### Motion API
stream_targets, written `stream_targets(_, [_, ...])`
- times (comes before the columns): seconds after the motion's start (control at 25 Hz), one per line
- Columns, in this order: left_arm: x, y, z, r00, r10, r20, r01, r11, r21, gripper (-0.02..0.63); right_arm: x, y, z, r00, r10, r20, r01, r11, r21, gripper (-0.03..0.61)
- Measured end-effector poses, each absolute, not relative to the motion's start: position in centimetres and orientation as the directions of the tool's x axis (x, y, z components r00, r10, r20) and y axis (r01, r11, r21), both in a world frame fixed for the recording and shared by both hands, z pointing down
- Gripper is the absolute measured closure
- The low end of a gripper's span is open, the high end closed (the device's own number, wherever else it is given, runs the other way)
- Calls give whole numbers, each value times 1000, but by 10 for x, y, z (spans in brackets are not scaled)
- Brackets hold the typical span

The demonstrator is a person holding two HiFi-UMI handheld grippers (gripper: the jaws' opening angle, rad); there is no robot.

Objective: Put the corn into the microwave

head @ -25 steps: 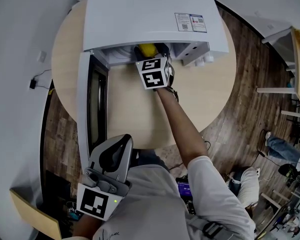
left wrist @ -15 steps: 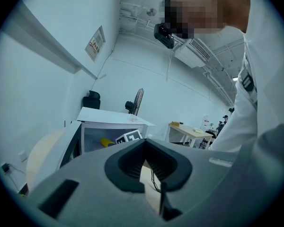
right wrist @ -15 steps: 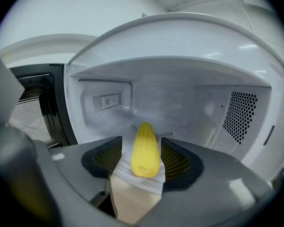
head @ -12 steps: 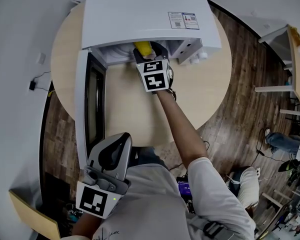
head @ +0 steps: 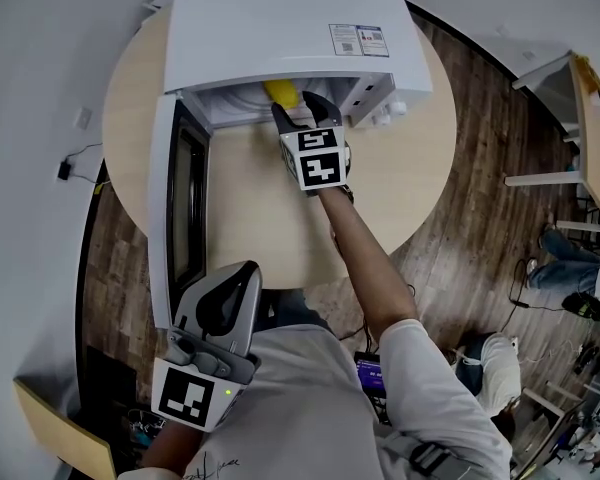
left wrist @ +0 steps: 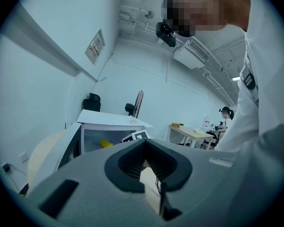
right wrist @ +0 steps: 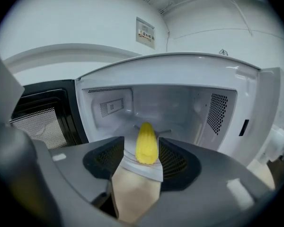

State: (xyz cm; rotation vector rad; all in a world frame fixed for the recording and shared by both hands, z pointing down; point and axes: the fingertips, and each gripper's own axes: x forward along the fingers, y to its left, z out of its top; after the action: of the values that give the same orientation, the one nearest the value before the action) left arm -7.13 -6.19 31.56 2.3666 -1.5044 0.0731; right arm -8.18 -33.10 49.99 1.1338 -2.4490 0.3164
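Observation:
The yellow corn (head: 280,92) lies on the floor of the white microwave (head: 290,28), just inside its open mouth. In the right gripper view the corn (right wrist: 146,143) rests in the cavity beyond the jaws, end-on to me. My right gripper (head: 298,109) hovers just in front of the opening; its jaws are closing and the pads touch nothing. In its own view the right gripper (right wrist: 142,161) frames the corn without holding it. My left gripper (head: 225,303) hangs low by my body, tips together and empty. The left gripper (left wrist: 144,157) looks toward the microwave, and the corn (left wrist: 106,144) shows inside.
The microwave door (head: 170,208) swings wide to the left, reaching the near edge of the round wooden table (head: 260,218). Control knobs (head: 385,118) stick out at the microwave's right front. White desks (head: 580,118) and a seated person (head: 565,293) are off to the right.
My right gripper has drawn back out of the microwave mouth toward me and its jaws have narrowed. The corn stays inside. The left gripper has not moved.

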Motion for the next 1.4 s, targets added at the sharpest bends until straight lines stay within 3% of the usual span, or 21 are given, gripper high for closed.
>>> stream_targets(0.56, [-53,-44,310,450,-870,203,-882,-398,251,623,-56,-292,486,-620,-635,460,-746,659,-97,350])
stream_targets(1.4, [-37,-27,305,417,-892,172,-898,-374,233,623,-9,-218,433,-690,-611,387,-708,681,-186,431])
